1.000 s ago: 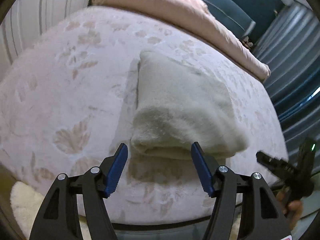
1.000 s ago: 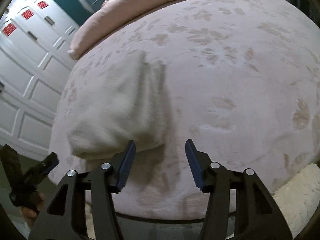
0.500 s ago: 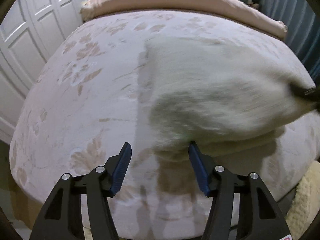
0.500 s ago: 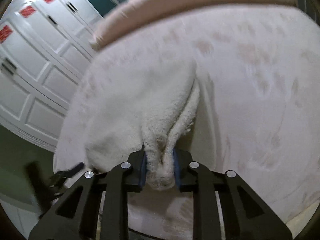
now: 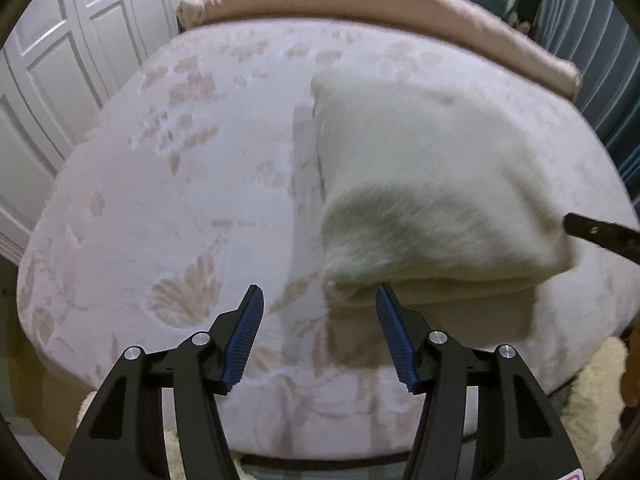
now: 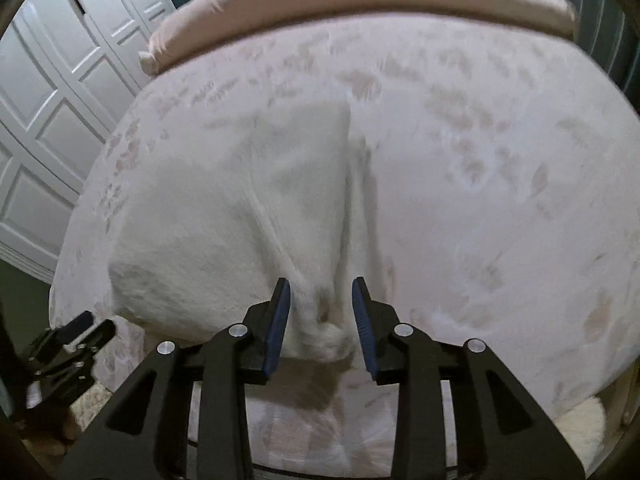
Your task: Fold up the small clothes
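Now right gripper point(image 6: 320, 316) loosens around lifted cream garment point(image 6: 224, 232).

Bed point(image 5: 168, 216) left of the folded cloth point(image 5: 432, 184) lies bare; the pillow roll point(image 5: 360, 4) seemingly bounds its far edge.

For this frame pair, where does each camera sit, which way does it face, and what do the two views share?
Left wrist: sits on the left gripper, angled down over the bed toward the white fleece garment; its own open blue-padded fingers show, and the right gripper's tip at the right edge.
Right wrist: sits on the right gripper, angled down at the garment's near corner, which lies between its fingers, pads apart from it; these jaws have just been opening. The left gripper shows at lower left.
Shared: garment, bed, pink bolster, white wardrobe doors.
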